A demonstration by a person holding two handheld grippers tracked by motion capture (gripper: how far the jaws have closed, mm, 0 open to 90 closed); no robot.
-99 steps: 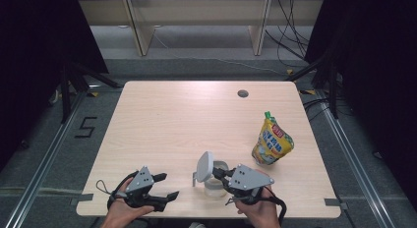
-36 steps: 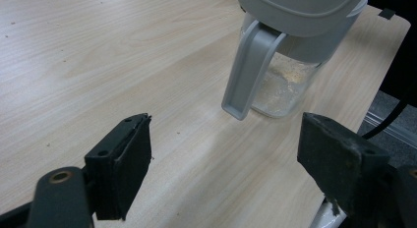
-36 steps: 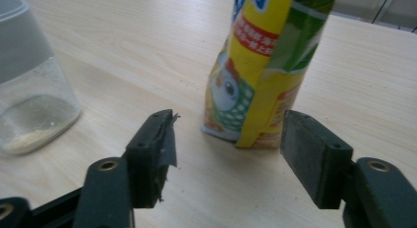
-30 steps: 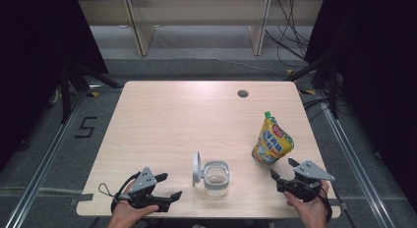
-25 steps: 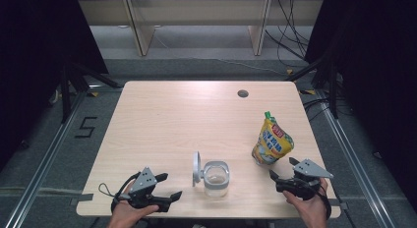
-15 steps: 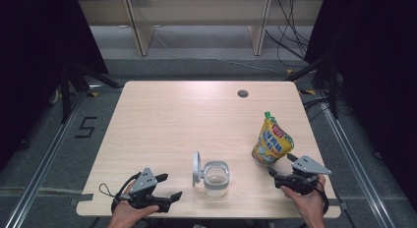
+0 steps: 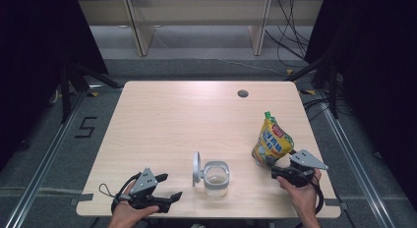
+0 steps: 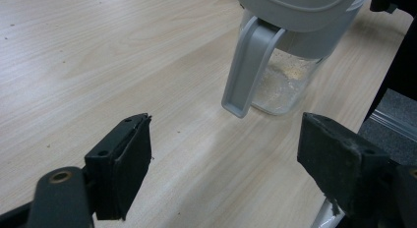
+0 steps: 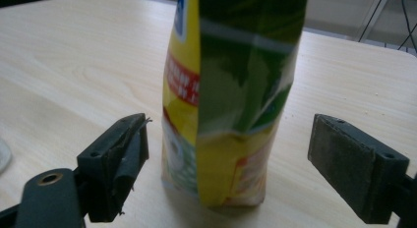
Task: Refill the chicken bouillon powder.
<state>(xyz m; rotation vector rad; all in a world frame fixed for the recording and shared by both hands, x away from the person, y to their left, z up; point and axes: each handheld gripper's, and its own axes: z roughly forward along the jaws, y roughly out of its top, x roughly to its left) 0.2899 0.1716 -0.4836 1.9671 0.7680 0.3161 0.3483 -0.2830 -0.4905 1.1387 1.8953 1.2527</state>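
**A:** What is on the table, and where are the two hand-held grippers?

**B:** A light wooden table [image 7: 162, 115] seen from above. Near its right front stands a yellow and green stand-up pouch [image 7: 272, 143] with a green spout at the top. Just in front of it is the right gripper [image 7: 278, 173], held by the person's right hand [image 7: 301, 193]. In the right gripper view its jaws stand spread wide, having just finished opening, with the pouch upright between them and neither pad touching it.

**A:** And the left side?

**B:** The left gripper [image 7: 173, 196] rests at the front left edge, jaws apart and holding nothing. Near the front middle is a clear glass jar [image 7: 216, 177] with its grey hinged lid [image 7: 196, 166] swung open and a little pale powder at the bottom, well apart from the pouch.

**A:** How would the pouch handle if gripped?

**B:** It looks like thin flexible film, so probably soft, light and a bit slick. The sides bulge and crease, which suggests loose contents that would shift. A squeeze at mid-height would likely dent it. The better hold is lower down on the body, where it looks fullest, or across the flat seam edge [image 9: 199, 115] facing the gripper camera. I cannot tell whether the spout is capped; it is too small in the high view.

**A:** Any risk?

**B:** It stands on a narrow base, so a one-sided nudge could tip it.
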